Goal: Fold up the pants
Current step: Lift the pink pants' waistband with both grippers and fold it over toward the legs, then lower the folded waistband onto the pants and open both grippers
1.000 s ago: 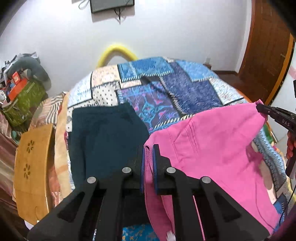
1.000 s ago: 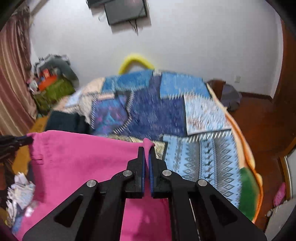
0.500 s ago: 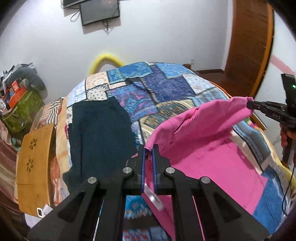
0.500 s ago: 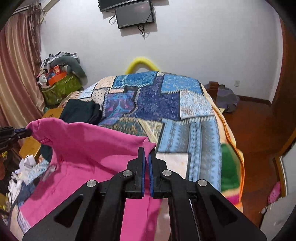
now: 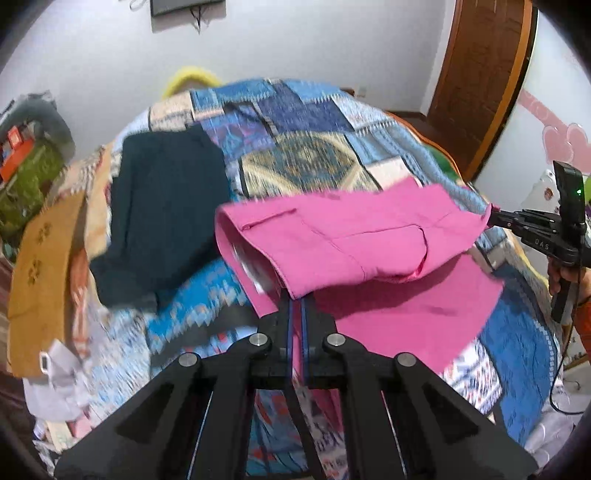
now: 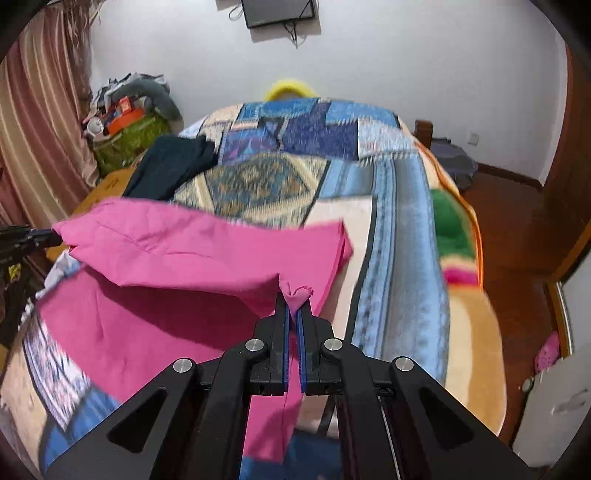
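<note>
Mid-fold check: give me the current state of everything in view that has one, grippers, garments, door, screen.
left gripper: shut on the pink pants' edge.
right gripper: shut on a pink corner.
pink pants: top part lifted, stretched between both grippers, lower part flat on the bed.
dark garment: lying flat on the quilt, untouched.
quilt: spread over the bed.
door: appears closed.
wall screen: off.

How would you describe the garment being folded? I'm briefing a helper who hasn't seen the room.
On the bed's patchwork blanket lie two garments. The bright pink cotton pants are the ones lifted at two corners by the left gripper and right gripper; the dark teal garment beside them lies untouched.
</note>
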### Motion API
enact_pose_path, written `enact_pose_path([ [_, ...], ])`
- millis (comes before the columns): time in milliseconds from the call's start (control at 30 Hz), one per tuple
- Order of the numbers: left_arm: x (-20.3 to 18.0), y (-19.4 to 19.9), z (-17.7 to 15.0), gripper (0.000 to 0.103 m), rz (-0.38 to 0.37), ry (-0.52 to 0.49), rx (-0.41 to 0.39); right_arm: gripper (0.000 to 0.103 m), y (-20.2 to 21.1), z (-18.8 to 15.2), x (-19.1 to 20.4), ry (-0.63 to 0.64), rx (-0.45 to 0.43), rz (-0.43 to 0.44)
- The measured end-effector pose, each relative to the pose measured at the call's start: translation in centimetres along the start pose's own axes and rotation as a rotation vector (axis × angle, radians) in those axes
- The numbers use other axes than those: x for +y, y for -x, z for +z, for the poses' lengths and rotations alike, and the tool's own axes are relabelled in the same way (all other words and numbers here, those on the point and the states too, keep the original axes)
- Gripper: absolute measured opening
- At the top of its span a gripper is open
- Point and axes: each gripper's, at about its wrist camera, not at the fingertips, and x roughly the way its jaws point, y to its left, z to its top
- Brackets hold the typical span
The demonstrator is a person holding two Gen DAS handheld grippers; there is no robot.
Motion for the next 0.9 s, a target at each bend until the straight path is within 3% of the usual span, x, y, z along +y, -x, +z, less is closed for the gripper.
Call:
enact_pose_path([
  [233, -1.4, -0.8, -3.3, 0.004, -0.008, -0.026, 0.070, 0.004, -0.9, -4.1, -0.1, -0.043, 0.087, -0.001],
  [367, -1.4, 0.3, -3.5, 0.004, -0.004, -0.027, 0.063, 0.005, -0.3, -5.1, -0.1, -0.059, 0.105, -0.006],
  [467, -1.4, 1.6, -3.2, 0.008, 0.030, -0.034, 0.041, 0.006, 1.3, -5.3, 0.8, -0.011, 0.086, -0.058],
  [533, -1.4, 2.6, -2.8, 0.022, 0.057, -0.041, 0.013, 0.009, 2.5, -5.4, 1.4, 0.014, 0.059, -0.071],
  [667, -1.8, 3.8, -1.7, 0.043, 0.074, -0.053, -0.033, 0.035, 4.7, -4.7, 3.0, 0.052, -0.006, -0.065],
  [733, -2.5, 3.9, -1.1, 0.060, 0.074, -0.068, -0.046, 0.050, 5.0, -4.3, 4.0, 0.089, -0.005, -0.056],
  [800, -3.0, 3.8, -0.8, 0.070, 0.063, -0.075, -0.052, 0.061, 4.7, -4.1, 5.4, 0.139, 0.000, -0.047],
  [900, -4.3, 2.8, -0.3, 0.079, 0.044, -0.095, -0.036, 0.062, 3.1, -4.0, 7.3, 0.224, 0.032, -0.029],
])
